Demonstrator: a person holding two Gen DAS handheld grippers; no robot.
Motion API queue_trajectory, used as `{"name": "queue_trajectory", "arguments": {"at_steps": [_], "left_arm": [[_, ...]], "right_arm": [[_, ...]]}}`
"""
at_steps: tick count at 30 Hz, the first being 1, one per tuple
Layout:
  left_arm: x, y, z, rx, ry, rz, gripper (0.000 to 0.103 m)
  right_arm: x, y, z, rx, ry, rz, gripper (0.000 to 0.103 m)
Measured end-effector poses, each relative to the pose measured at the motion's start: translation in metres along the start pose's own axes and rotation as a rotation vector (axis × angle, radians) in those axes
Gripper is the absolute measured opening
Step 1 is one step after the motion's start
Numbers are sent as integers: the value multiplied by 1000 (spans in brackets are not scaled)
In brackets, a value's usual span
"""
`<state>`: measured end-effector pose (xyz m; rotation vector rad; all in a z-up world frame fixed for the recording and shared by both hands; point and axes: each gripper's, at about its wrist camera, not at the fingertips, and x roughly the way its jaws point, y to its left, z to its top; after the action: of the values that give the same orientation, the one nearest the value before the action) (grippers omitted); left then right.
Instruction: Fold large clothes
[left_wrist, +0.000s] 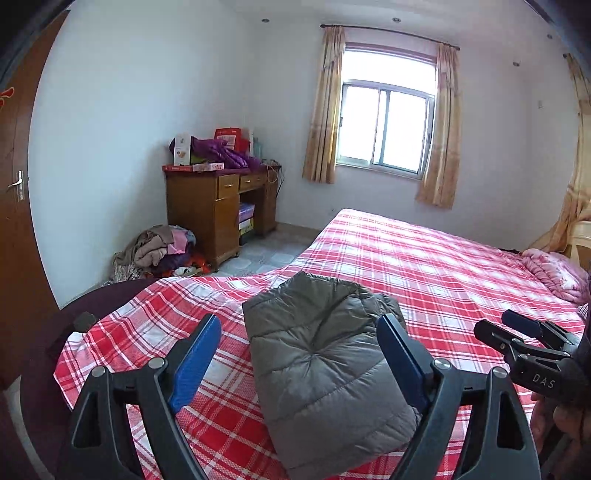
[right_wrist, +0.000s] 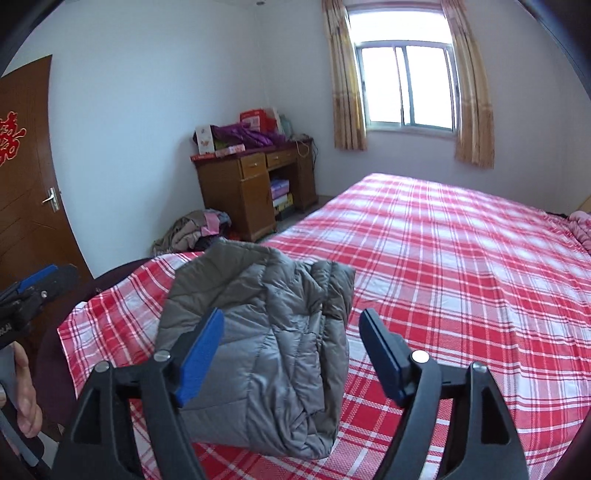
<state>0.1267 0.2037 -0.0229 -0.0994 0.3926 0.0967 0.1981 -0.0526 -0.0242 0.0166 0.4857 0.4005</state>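
Holding both grippers above the bed (left_wrist: 424, 258), you have the left gripper (left_wrist: 299, 354) and right gripper (right_wrist: 291, 354) fingers apart, gripping nothing; the folded grey jacket (left_wrist: 325, 369) lies on the checked sheet

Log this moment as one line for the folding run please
stage: fold looks done | grey puffer jacket: folded bundle on plaid bed sheet | left gripper: open, empty | right gripper: open, empty
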Motion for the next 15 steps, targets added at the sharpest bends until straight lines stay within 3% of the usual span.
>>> {"name": "queue_trajectory", "arguments": {"at_steps": [15], "left_arm": [[2, 7, -5, -13, 22, 0, 87]], "right_arm": [[-15, 22, -1, -32, -43, 30, 82]]}}
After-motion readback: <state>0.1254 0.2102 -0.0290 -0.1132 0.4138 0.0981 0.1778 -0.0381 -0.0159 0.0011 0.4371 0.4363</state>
